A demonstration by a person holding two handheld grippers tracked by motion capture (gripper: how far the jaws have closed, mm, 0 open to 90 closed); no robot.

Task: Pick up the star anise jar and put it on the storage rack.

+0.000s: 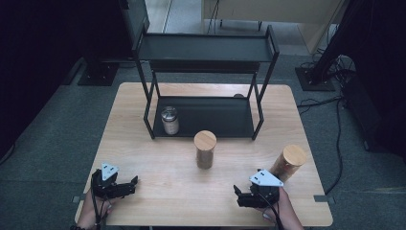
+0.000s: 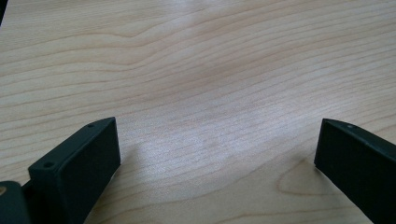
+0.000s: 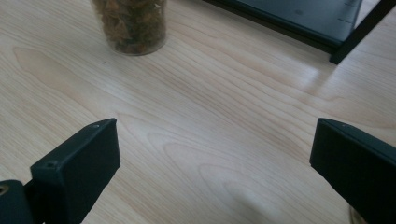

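Note:
My left gripper (image 1: 133,186) rests low over the table's front left, open, with bare wood between its jaws (image 2: 217,135). Open as well, my right gripper (image 1: 238,195) sits at the front right and holds nothing (image 3: 215,135). A jar with a wooden lid (image 1: 205,148) stands at the table's middle; its lower part with brownish contents (image 3: 130,23) is ahead and to the left in the right gripper view. A second wooden-lidded jar (image 1: 287,163) stands just behind my right gripper. A metal-lidded jar (image 1: 170,120) sits on the black rack's lower shelf (image 1: 215,117), at its left end.
The black two-tier rack (image 1: 206,48) takes up the back middle of the wooden table (image 1: 158,158); its lower shelf and a front leg (image 3: 355,32) appear at the top right of the right gripper view. Cables and stand bases lie on the floor at the right.

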